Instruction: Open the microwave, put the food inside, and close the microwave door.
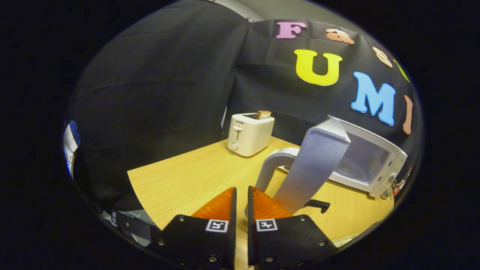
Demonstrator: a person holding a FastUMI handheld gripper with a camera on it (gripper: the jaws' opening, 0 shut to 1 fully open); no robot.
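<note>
— In the gripper view, what is the claw doing?

— Its two fingers stand almost together, with only a thin slit between them. Nothing is between them, so I call it clenched on nothing.

— Where is the microwave?

— Ahead of the fingers and to their right, on the wooden table. Its door is swung open toward the claw, and the door's edge comes down just beside the right finger. The curved white handle of the door is just ahead of the fingertips. If it touches the right finger, I cannot tell.

— And the food?

— A slice of toast stands in the slot of a white toaster, well beyond the fingers, at the far side of the table. Inside the microwave I see a pale cavity.

— Anything else near?

— A small black object lies on the table just right of the door's lower end; I cannot say what it is.
</note>
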